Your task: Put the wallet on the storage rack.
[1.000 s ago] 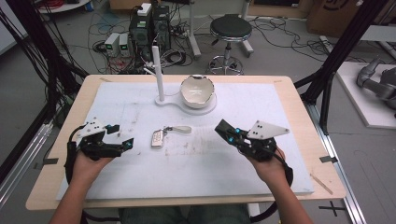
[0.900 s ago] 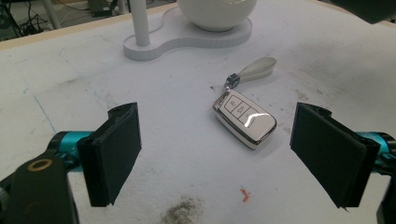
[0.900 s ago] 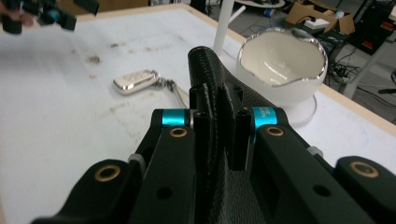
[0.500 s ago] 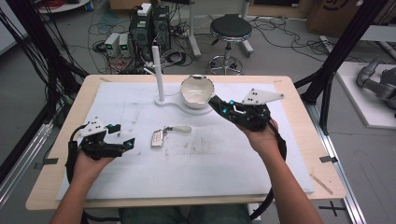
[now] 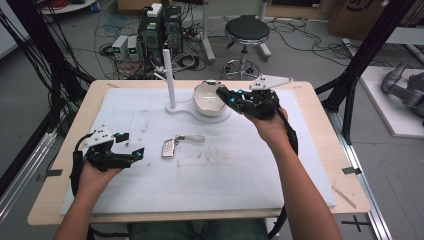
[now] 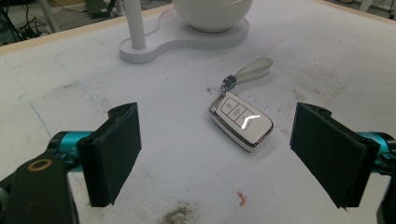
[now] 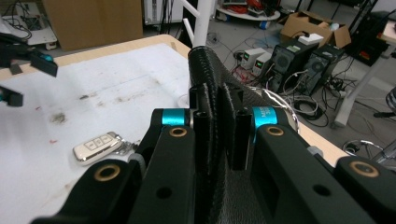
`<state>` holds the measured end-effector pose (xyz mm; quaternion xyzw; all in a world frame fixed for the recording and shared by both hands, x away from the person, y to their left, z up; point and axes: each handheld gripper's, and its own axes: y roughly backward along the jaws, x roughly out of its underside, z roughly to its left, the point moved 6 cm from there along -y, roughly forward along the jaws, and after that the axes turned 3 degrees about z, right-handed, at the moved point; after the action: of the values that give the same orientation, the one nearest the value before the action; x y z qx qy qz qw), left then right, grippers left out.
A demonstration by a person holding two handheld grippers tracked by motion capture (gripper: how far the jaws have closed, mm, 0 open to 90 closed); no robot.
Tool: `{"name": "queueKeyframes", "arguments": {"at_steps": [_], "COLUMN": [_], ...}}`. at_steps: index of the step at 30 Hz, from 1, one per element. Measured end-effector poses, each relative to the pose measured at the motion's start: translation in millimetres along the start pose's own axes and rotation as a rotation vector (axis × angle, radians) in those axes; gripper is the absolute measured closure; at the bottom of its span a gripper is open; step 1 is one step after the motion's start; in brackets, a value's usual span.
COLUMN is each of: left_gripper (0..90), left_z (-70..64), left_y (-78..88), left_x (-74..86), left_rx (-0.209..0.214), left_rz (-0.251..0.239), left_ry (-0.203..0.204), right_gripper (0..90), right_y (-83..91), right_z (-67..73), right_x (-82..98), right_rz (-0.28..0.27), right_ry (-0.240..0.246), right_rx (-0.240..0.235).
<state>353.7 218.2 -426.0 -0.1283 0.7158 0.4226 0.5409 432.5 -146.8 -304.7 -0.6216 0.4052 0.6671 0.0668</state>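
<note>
Two grippers are at work over the white mat [image 5: 280, 165] that covers the table. The right gripper [image 5: 222, 93] has its jaws pressed together with nothing between them, and its tips are at the near rim of the white bowl [image 5: 207, 97], which sits on a stand near the far edge of the mat, just beside a white post [image 5: 169, 75]. The left gripper [image 5: 131, 145] rests low near the left edge, jaws wide apart and empty, aimed at the key fob [image 6: 241, 121]. The key fob lies flat about mid-mat, its strap trailing toward the bowl, well apart from both tools.

Risk first: closed jaws that close to the bowl could, I judge, knock or tip it off its stand if the hand pushes on, since the bowl looks light and is merely seated. Shut jaws also cannot take hold of anything; they would need to open first. On the left, a shallow approach may skid the smooth fob across the mat instead of pinching it.

Pose: the right forearm stretches forward across the mat, wrist raised, gripper roughly level and pointing left toward the bowl. The left hand stays low, gripper level, pointing right.
</note>
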Motion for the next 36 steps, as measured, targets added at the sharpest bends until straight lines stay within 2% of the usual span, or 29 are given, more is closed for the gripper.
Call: {"name": "queueKeyframes", "arguments": {"at_steps": [3,9,16,27,34,36], "left_gripper": [16.4,16.4,16.4,16.5,16.4,16.4], "left_z": [-0.3,-1.8,-0.6,1.7,3.1,3.1], "left_y": [-0.7,-3.0,-3.7,-1.4,-0.8,-0.8], "left_x": [0.2,0.7,1.4,1.7,2.7,2.9], "left_rx": [0.001,0.007,0.003,0.000,0.002,0.002], "left_rz": [0.000,0.003,0.005,0.000,0.003,0.002], "left_ry": [0.003,-0.003,-0.002,0.006,0.004,0.005], "right_gripper": [84.7,84.7,84.7,84.6,84.6,84.6], "right_y": [-10.8,-28.9,-46.5,-77.7,-89.1,-92.0], "right_z": [-6.0,-13.1,-14.6,-12.4,-12.0,-13.1], "right_x": [-9.5,-15.7,-15.0,-23.6,-24.8,-21.9], "right_rz": [-0.009,-0.009,-0.004,-0.005,-0.003,0.014], "right_ry": [-0.004,-0.021,-0.031,-0.038,-0.037,-0.044], "right_rx": [0.000,-0.005,-0.017,-0.039,-0.046,-0.044]}}
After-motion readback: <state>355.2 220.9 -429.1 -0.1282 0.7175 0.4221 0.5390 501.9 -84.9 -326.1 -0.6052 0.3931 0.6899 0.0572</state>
